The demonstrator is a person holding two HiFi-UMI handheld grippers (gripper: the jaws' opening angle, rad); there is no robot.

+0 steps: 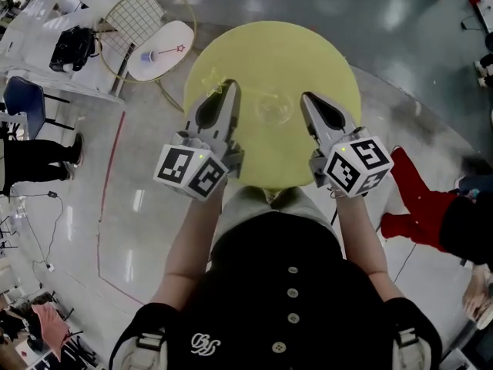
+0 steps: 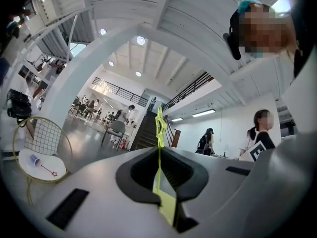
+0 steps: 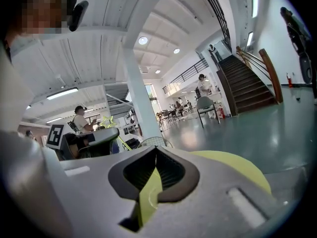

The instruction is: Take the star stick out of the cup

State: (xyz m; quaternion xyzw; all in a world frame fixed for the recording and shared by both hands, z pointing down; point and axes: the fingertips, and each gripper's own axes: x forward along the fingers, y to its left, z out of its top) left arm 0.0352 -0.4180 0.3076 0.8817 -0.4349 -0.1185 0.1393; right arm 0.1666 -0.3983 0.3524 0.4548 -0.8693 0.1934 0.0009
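1. The star stick [image 2: 159, 128] is gripped upright in the closed left claw [image 1: 231, 89], outside the cup [image 1: 273, 108].
2. The right claw [image 1: 307, 98] is shut on nothing, beside the cup on the yellow tabletop [image 1: 308, 52].

Stick part-hidden, cup faint
Star stick [image 2: 159, 133] lower shaft vanishes inside the left gripper [image 2: 159, 150], jaws closed on it; clear cup [image 1: 273, 108] mid-frame barely readable; table [image 1: 308, 56] near edge covered by person [image 1: 293, 284].

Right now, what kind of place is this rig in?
Likely a large open indoor hall, office or cafe-like: a glossy floor, a staircase leading to a railed upper level, and clusters of chairs far off.
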